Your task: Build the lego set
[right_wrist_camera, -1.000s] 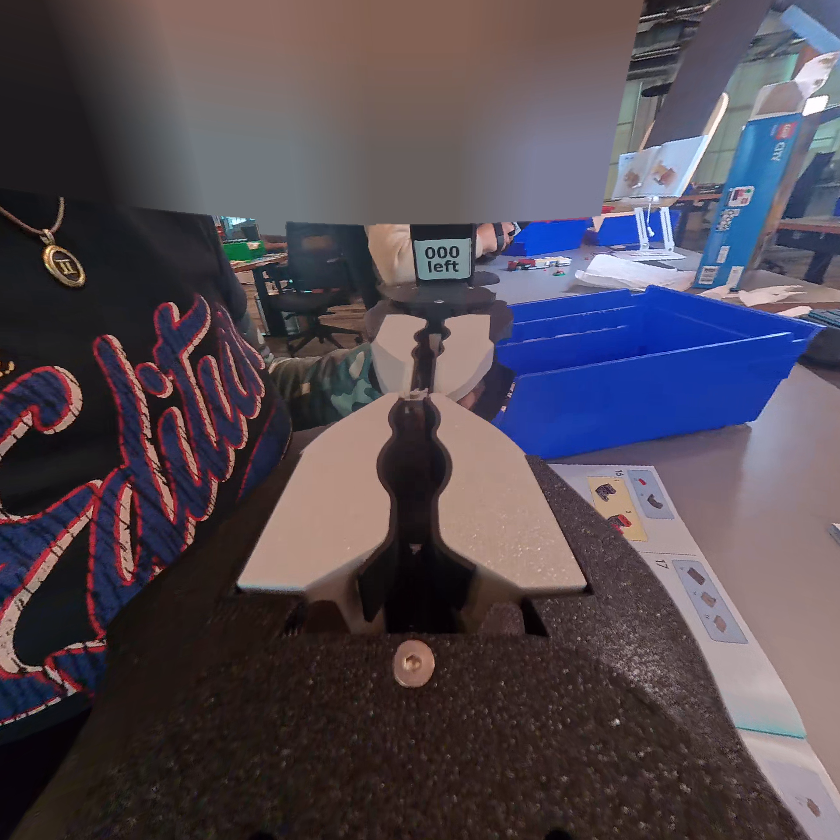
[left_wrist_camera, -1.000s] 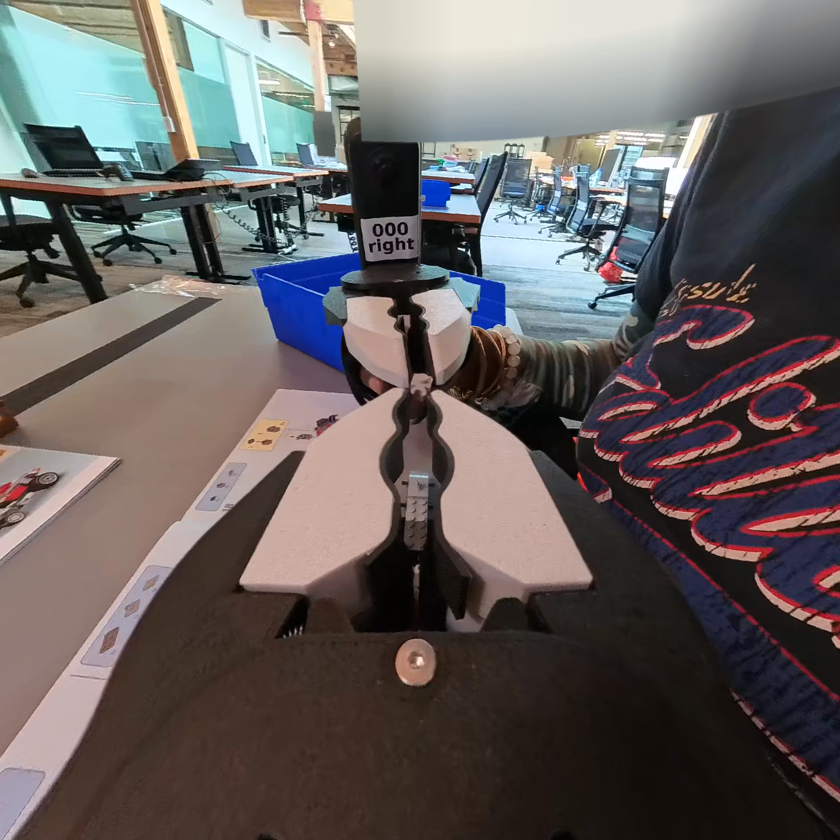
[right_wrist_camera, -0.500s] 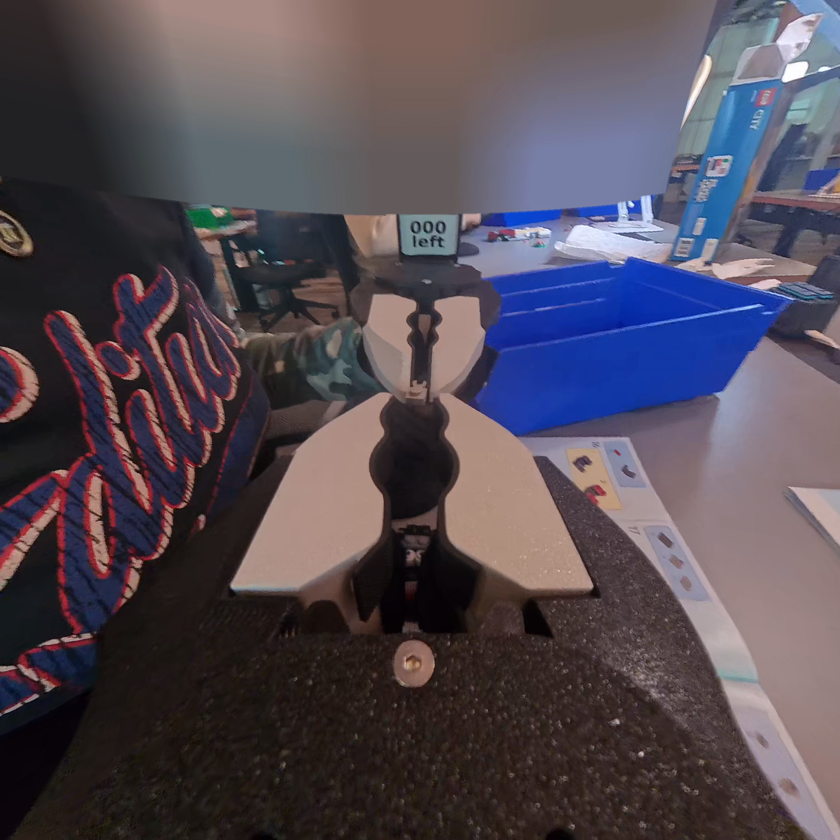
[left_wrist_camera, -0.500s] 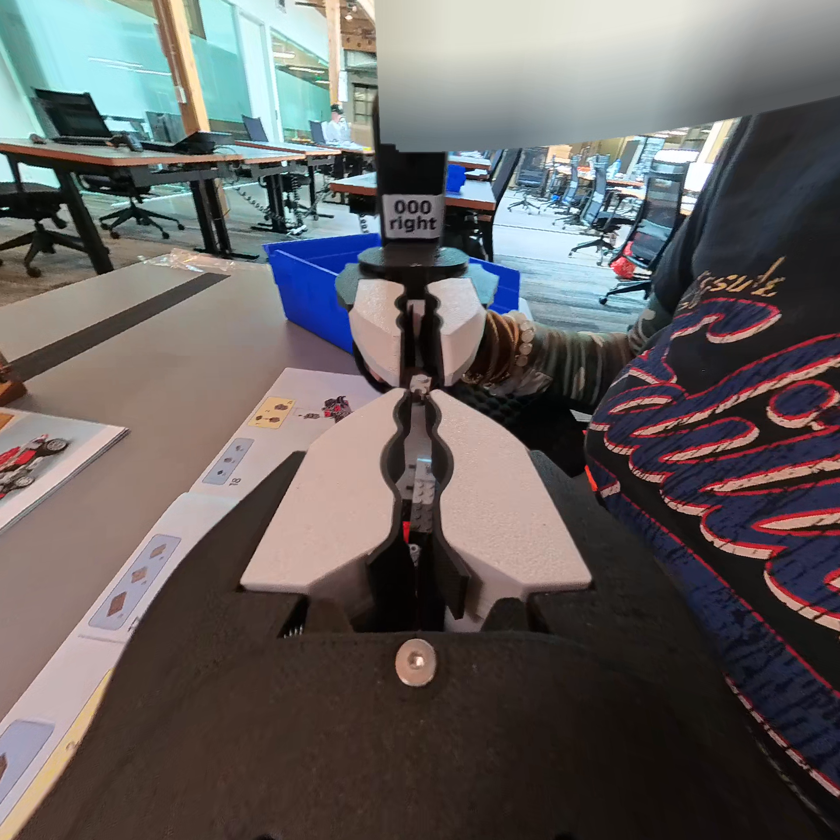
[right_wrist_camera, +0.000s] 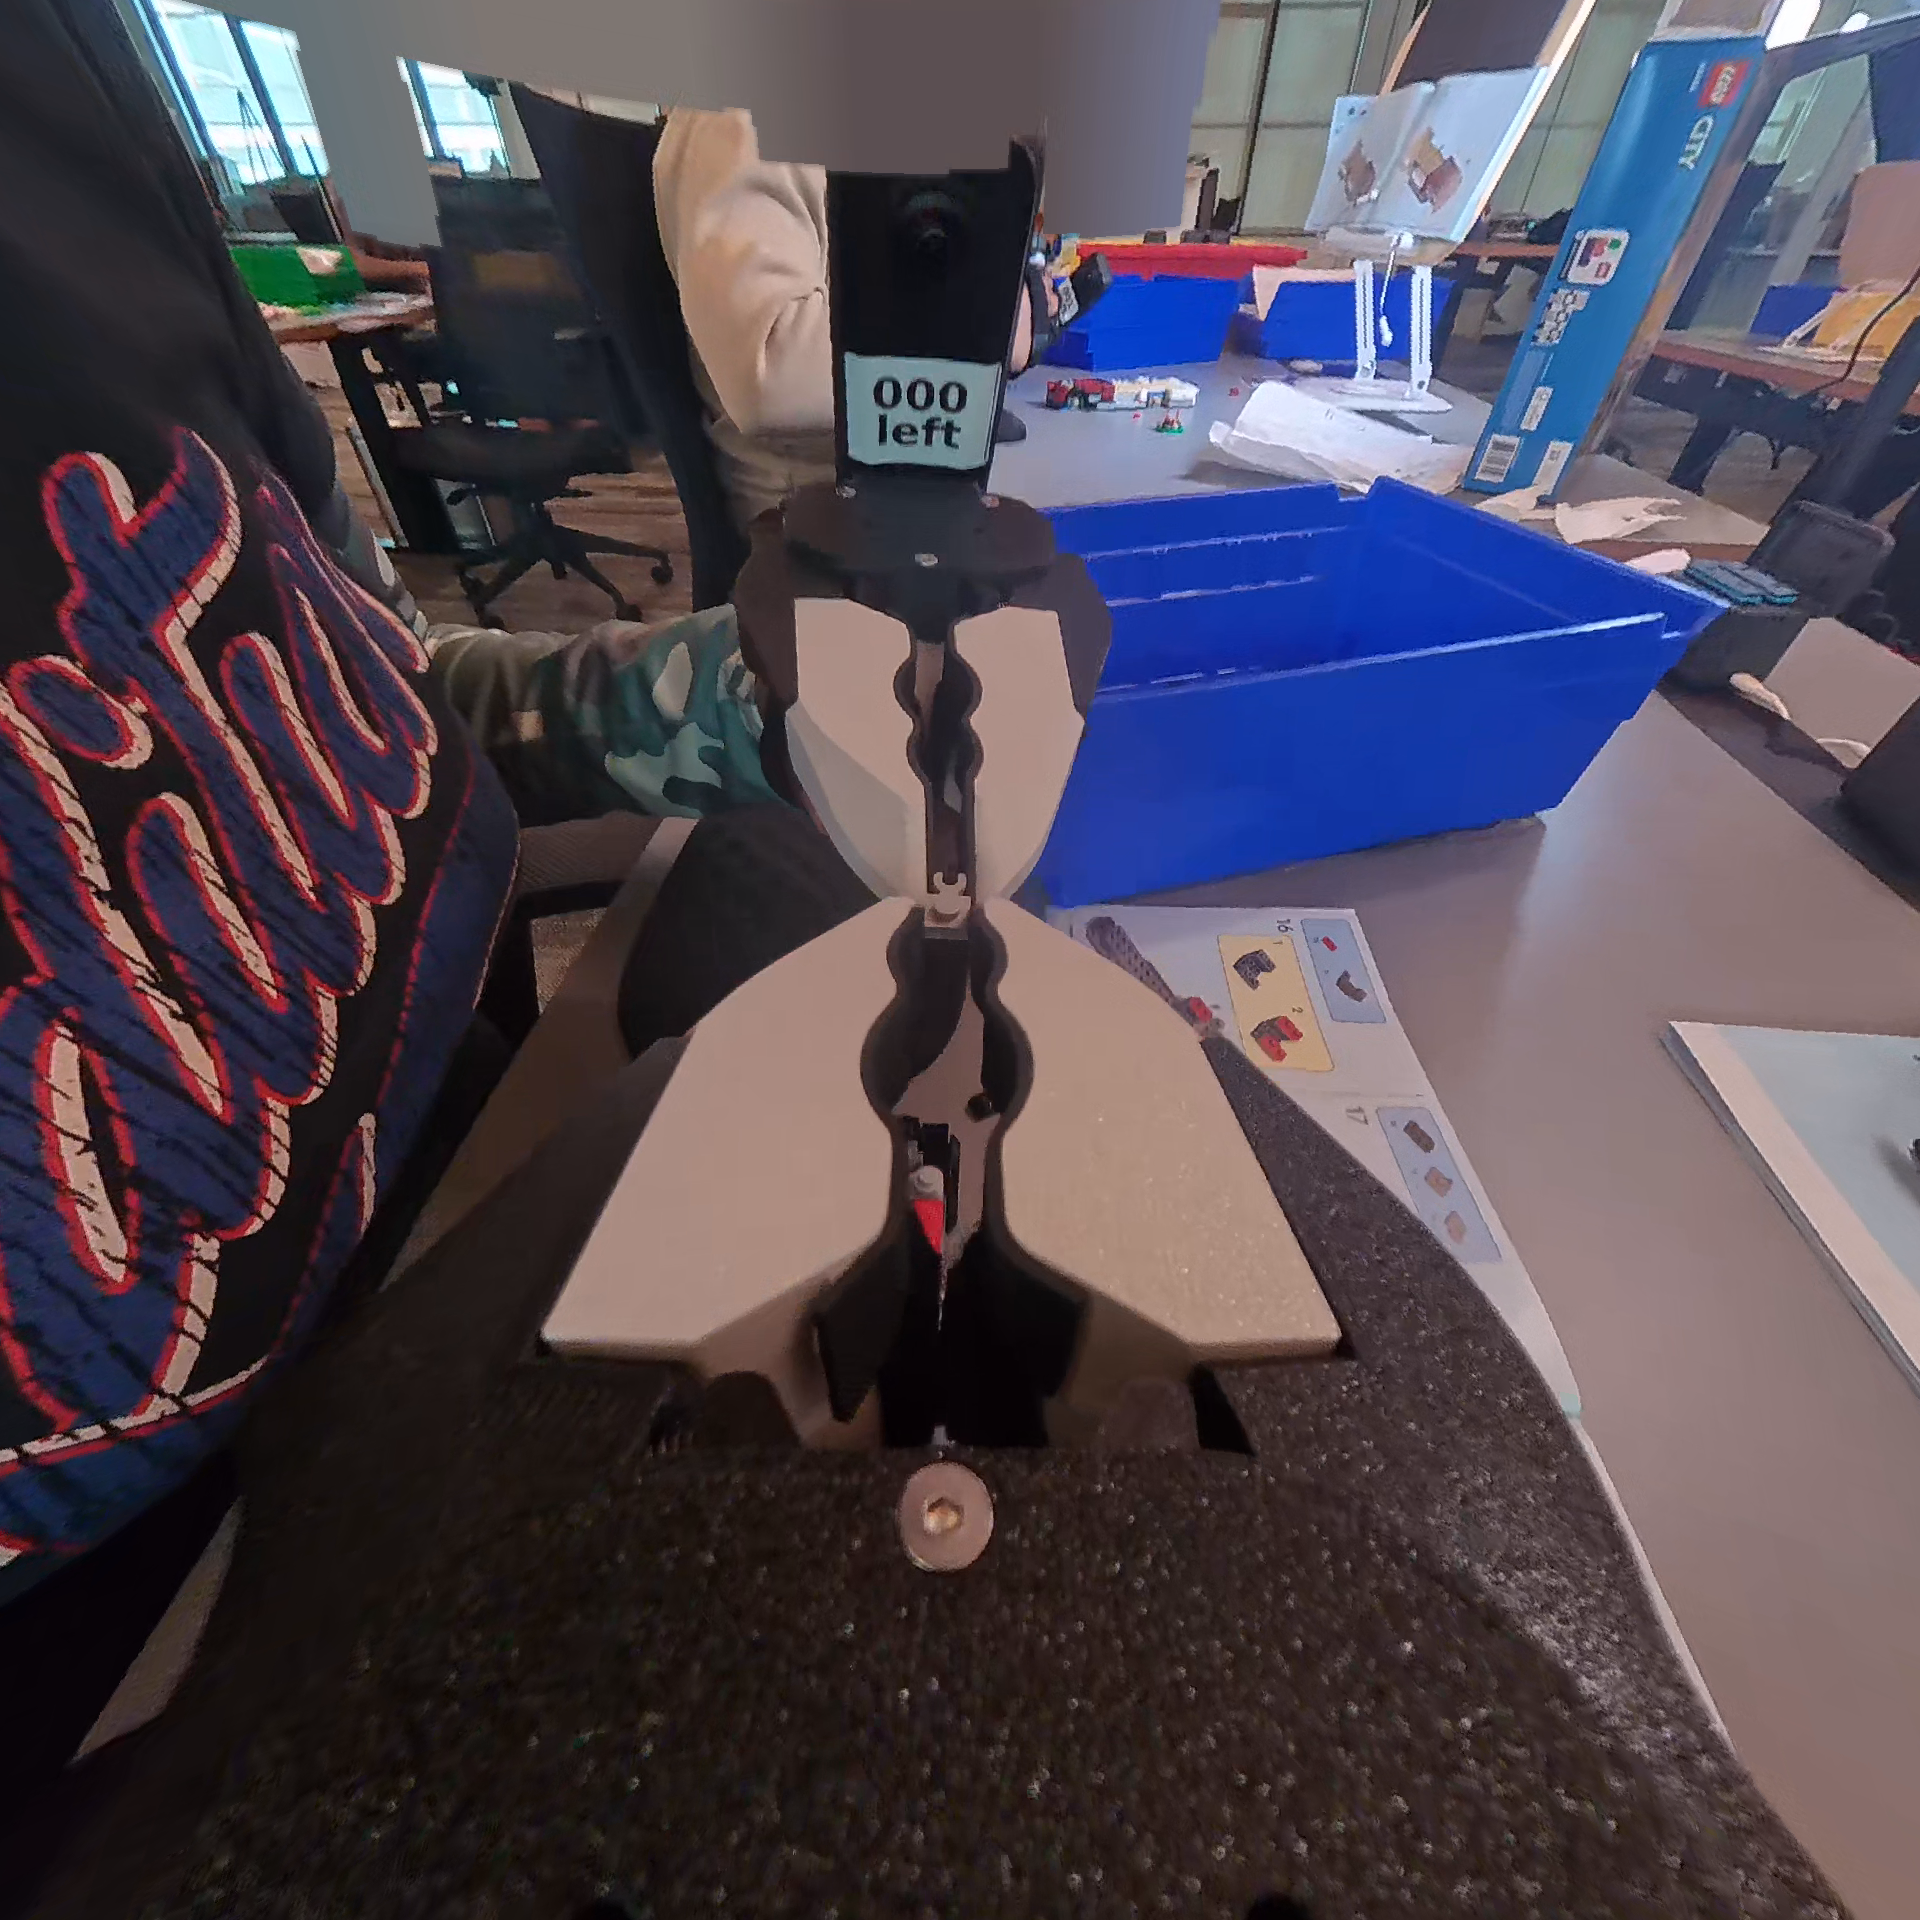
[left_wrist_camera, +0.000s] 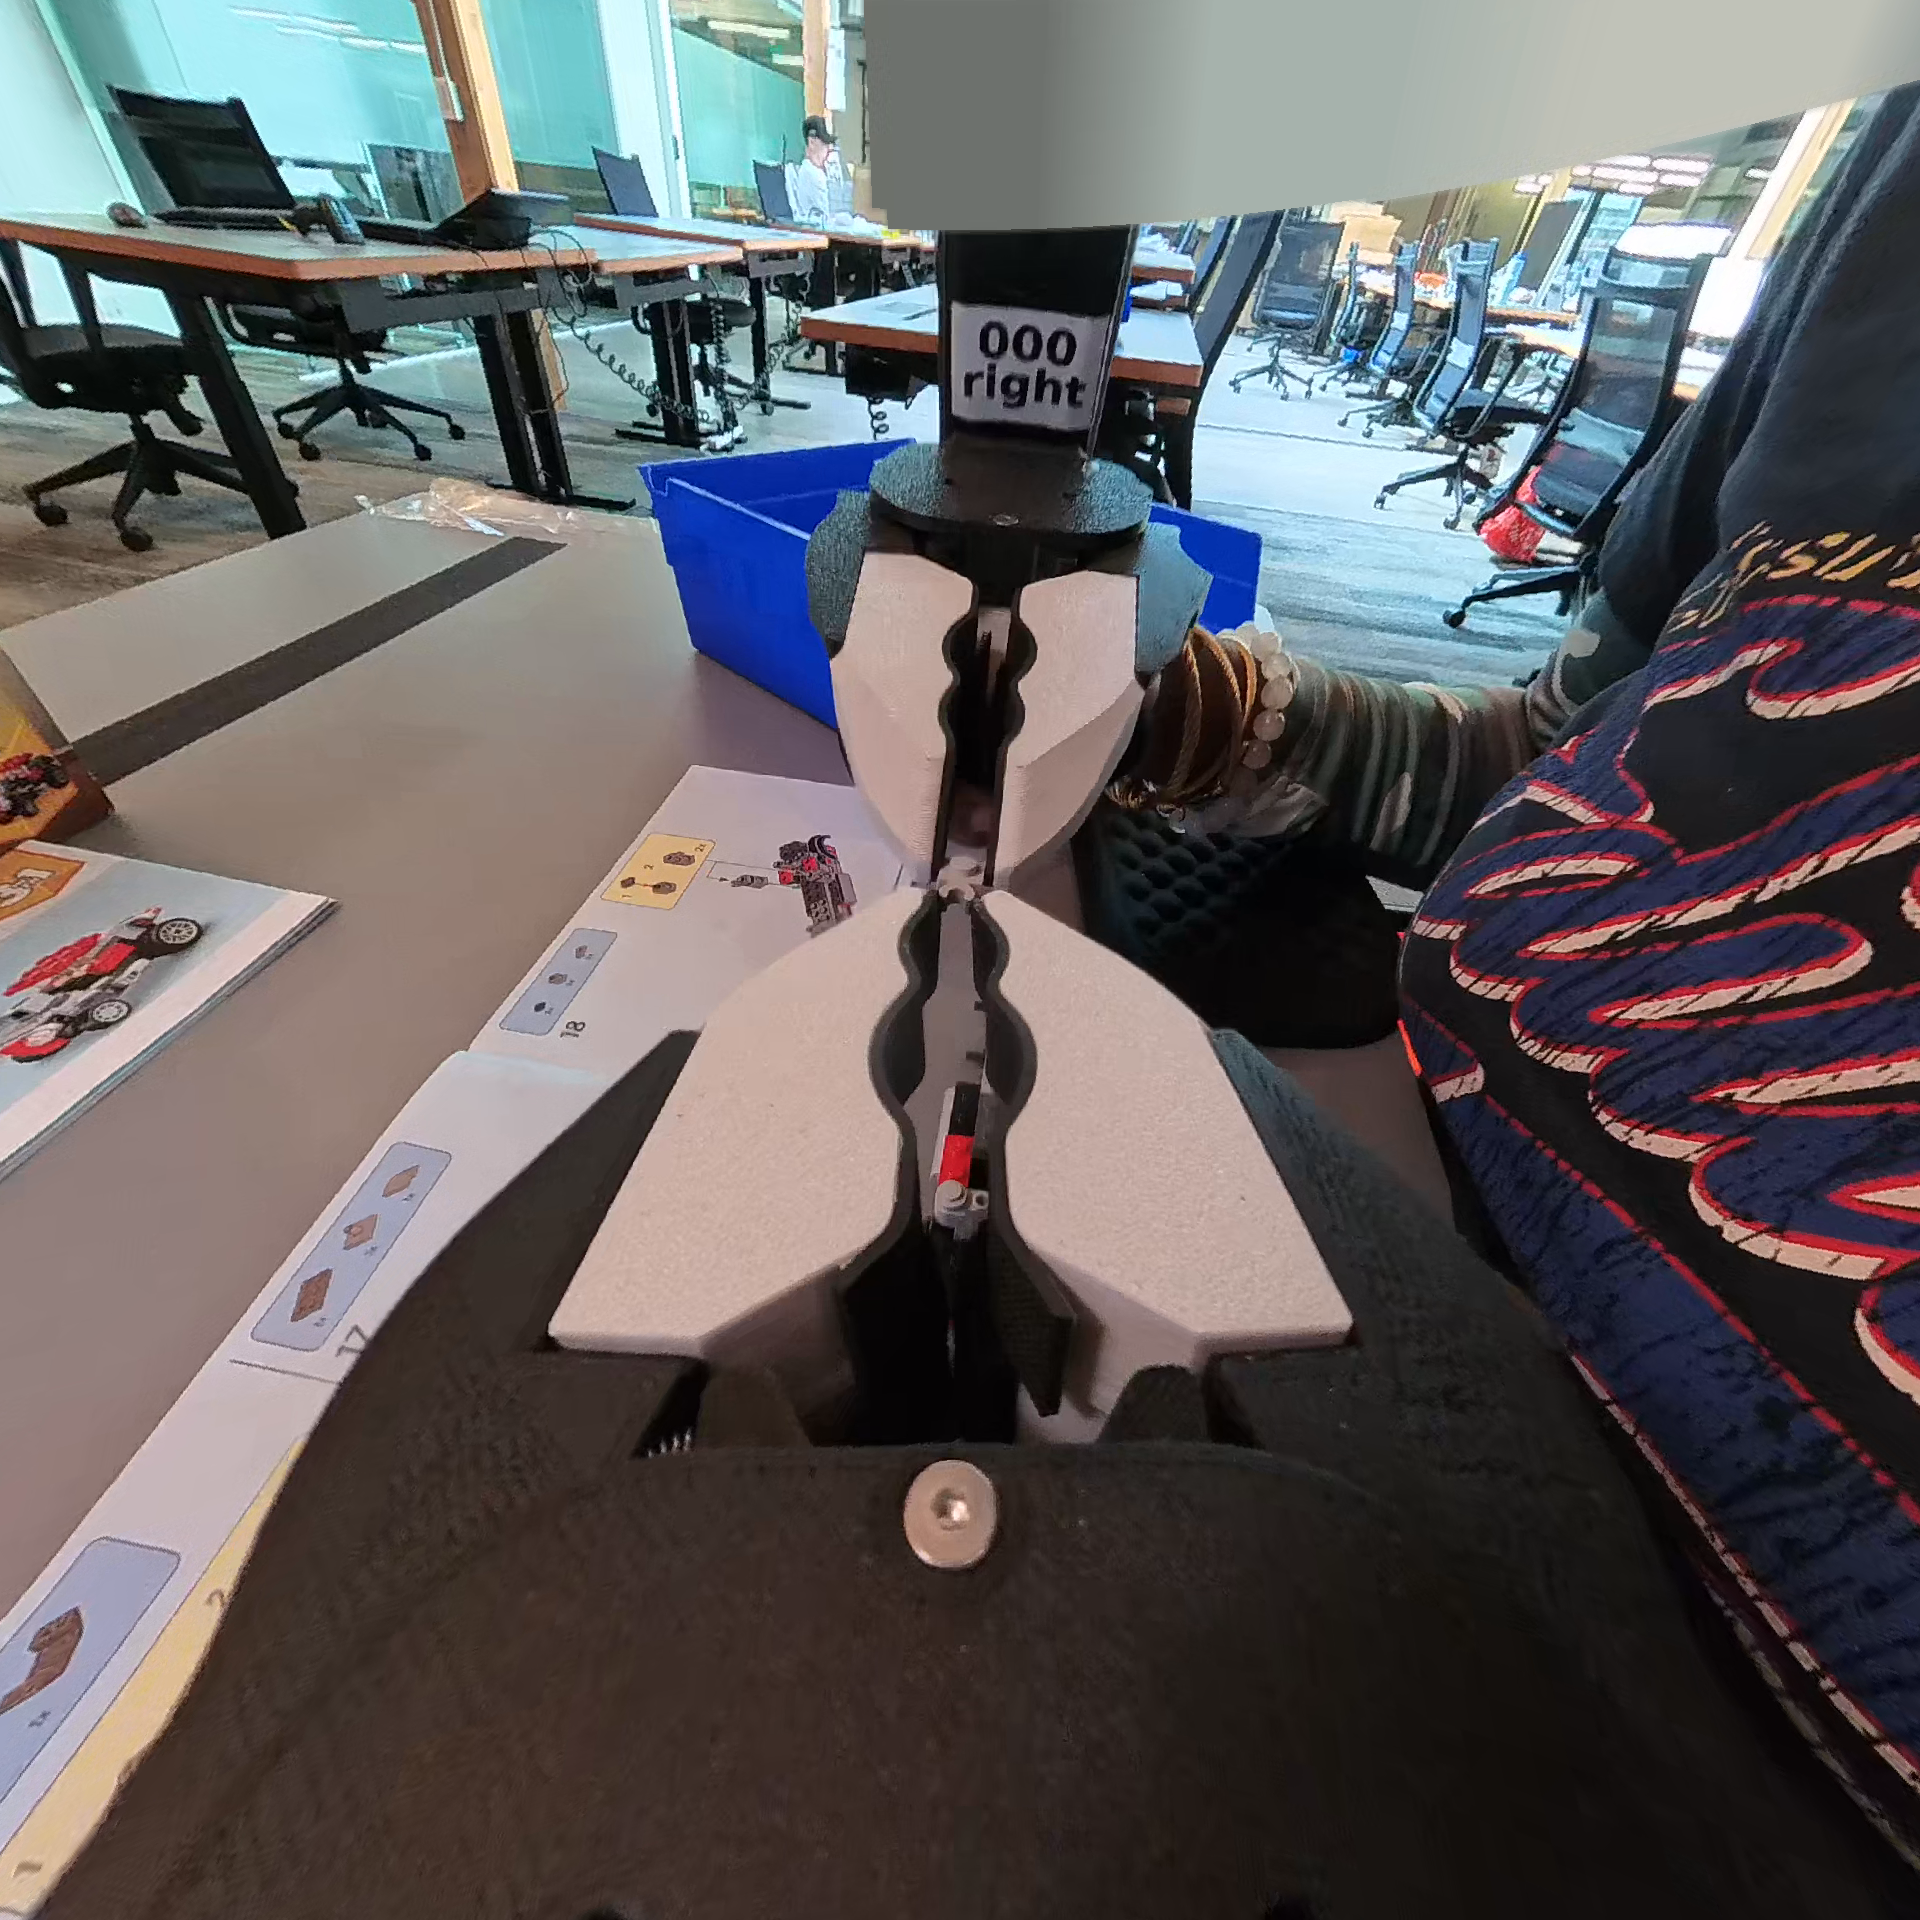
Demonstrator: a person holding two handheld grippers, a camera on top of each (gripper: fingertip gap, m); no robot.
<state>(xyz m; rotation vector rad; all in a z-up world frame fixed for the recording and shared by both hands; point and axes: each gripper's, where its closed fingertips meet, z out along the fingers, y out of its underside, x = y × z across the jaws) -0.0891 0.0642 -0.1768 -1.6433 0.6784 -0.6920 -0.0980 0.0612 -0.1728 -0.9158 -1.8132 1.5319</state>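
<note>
My two grippers face each other tip to tip above the grey table (left_wrist_camera: 416, 727). My left gripper (left_wrist_camera: 951, 906) is shut on a grey lego assembly (left_wrist_camera: 958, 1049) with red and black parts, held between its fingers. My right gripper (right_wrist_camera: 943, 920) is shut on a small light grey piece (right_wrist_camera: 943, 912) at its tips. That piece also shows in the left wrist view (left_wrist_camera: 954, 890), pressed against the assembly's end. The right gripper (left_wrist_camera: 958, 868) shows opposite in the left wrist view, and the left gripper (right_wrist_camera: 945, 881) in the right wrist view. Red and grey lego parts (right_wrist_camera: 928, 1205) show in my right gripper's gap; I cannot tell what holds them.
A blue bin (right_wrist_camera: 1351, 727) stands on the table behind the grippers and also shows in the left wrist view (left_wrist_camera: 748, 582). An open instruction booklet (left_wrist_camera: 665, 935) lies under them, a second booklet (left_wrist_camera: 125, 977) farther out. The person's torso (left_wrist_camera: 1662, 1039) is close beside them. Both grippers' tips are close together, under 4 cm apart.
Both grippers stay shut and tip to tip and have tilted down toward the table. The assembly in my left gripper now shows edge-on, with red and black parts visible.
</note>
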